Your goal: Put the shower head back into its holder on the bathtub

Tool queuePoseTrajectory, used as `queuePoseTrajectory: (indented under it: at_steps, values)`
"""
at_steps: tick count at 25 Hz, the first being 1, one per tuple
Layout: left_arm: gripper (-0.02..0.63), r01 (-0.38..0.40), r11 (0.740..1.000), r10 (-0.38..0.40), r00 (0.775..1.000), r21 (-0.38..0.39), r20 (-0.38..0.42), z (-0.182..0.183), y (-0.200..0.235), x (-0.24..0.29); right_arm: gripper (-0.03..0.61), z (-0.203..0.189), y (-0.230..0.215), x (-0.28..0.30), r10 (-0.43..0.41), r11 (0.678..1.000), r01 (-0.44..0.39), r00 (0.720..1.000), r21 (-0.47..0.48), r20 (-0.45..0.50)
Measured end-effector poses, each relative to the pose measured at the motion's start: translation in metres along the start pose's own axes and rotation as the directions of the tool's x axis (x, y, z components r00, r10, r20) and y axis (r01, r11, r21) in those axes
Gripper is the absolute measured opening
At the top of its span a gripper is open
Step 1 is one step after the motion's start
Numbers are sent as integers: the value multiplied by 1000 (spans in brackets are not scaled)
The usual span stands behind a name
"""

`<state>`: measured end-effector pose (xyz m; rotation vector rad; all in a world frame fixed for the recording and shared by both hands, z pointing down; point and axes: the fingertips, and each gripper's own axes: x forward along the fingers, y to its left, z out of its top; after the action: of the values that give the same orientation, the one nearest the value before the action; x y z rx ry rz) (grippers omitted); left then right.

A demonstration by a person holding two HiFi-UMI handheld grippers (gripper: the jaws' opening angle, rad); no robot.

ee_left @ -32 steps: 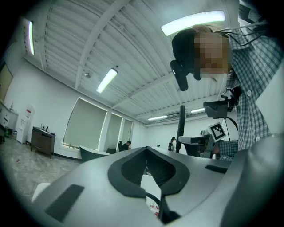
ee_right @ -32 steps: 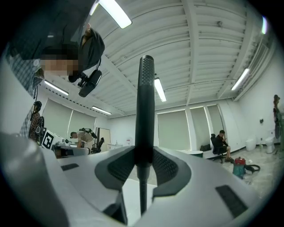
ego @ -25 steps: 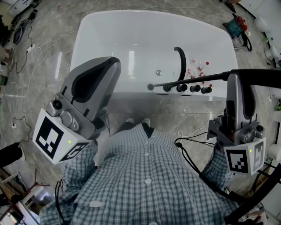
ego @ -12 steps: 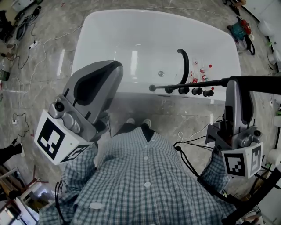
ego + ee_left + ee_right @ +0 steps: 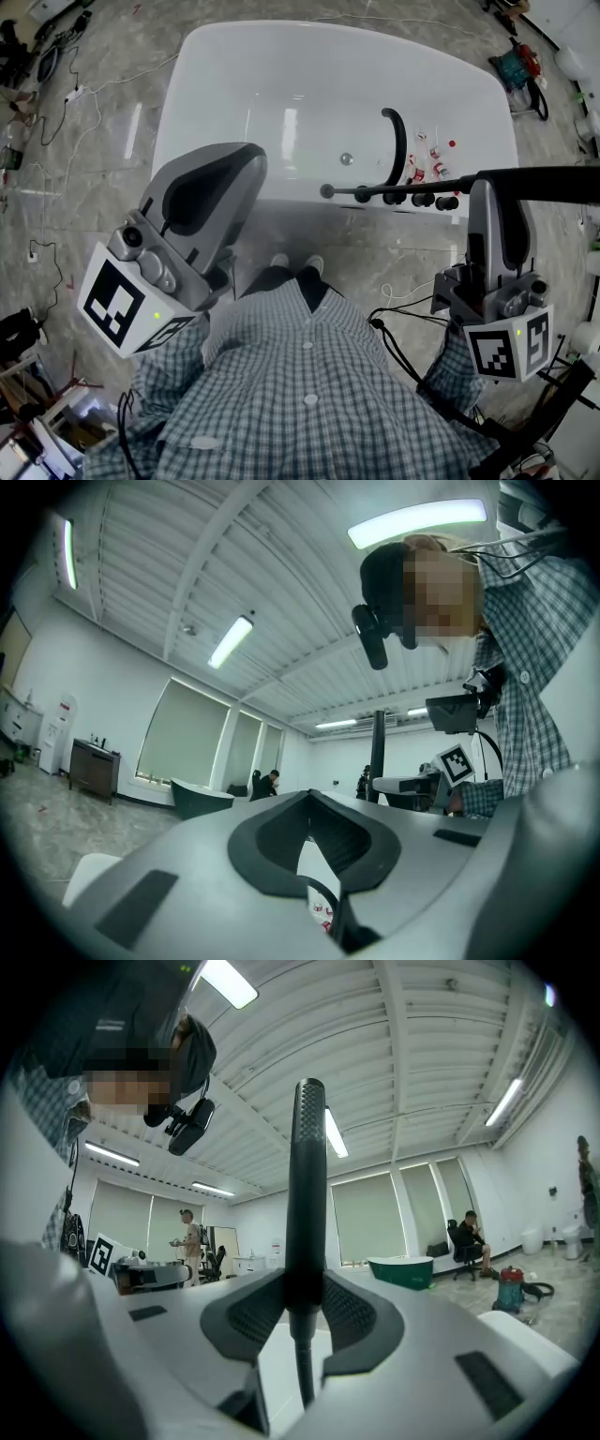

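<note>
Gripping the slim black shower head point(image 5: 307, 1166) at mid-handle, the right gripper point(image 5: 492, 187) stands at lower right of the head view, jaws clamped on it. The wand lies level across the frame, its tip over the tub's near rim. At lower left the left gripper point(image 5: 311, 799) is raised with jaws together on nothing. A checked shirt point(image 5: 300, 394) fills the bottom of the frame between the two.

Beyond, a row of black knobs point(image 5: 420, 200) lines the near rim of the white bathtub point(image 5: 319, 56), with a curved black faucet point(image 5: 398, 141) just behind. The holder cannot be told apart among these fittings. The step will likely go best with the wand tipped slowly toward its seat, the hose left slack, and the grip kept firm until it sits.

No brand can be read. Only square markers point(image 5: 114, 305) show on the gripper cubes, and print on small red-and-white bits point(image 5: 427, 159) inside the tub is too small.
</note>
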<state>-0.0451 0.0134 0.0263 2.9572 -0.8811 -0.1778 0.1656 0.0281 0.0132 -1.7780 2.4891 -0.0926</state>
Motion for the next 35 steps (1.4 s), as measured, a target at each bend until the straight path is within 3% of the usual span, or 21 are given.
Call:
queuePoseTrajectory:
  at_steps: [18, 35]
  values:
    - [8, -6, 999, 5, 1000, -36, -30, -24, 13, 2, 118, -40, 3, 25, 40, 997, -35, 996, 68, -74]
    - [8, -5, 993, -2, 998, -121, -58, -62, 16, 2, 118, -91, 5, 44, 47, 991, -27, 988, 134, -148]
